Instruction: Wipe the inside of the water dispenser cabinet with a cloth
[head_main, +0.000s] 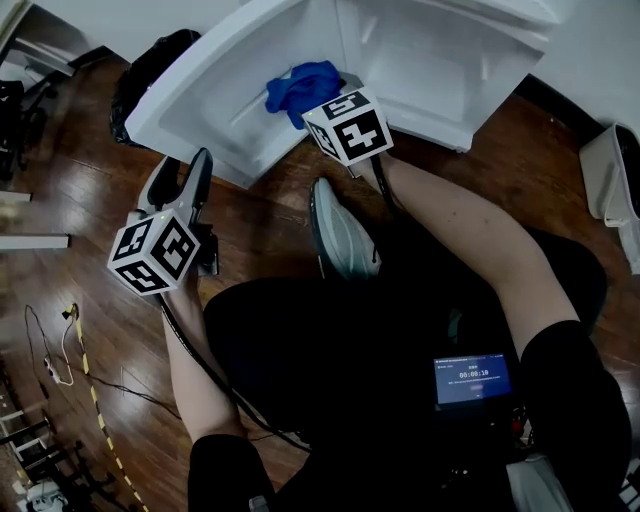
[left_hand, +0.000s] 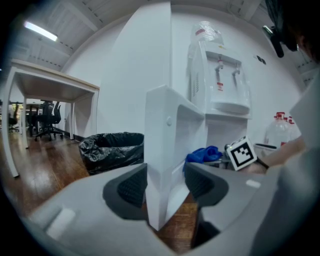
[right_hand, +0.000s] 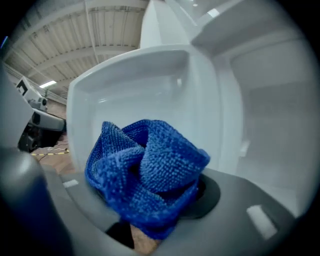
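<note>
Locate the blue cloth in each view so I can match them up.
Head view: blue cloth at top centre, against the inner face of the open door.
Left gripper view: small, right of centre, beyond the door's edge.
Right gripper view: fills the centre, bunched in the right gripper.
Shared landmark: white cabinet door.

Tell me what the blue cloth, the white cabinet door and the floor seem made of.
The cloth is probably microfibre: nubby looped weave, matte. The cabinet door looks like moulded plastic: smooth, glossy, rounded corners. The floor is wood or wood-look planks: dark brown, slight sheen.
</note>
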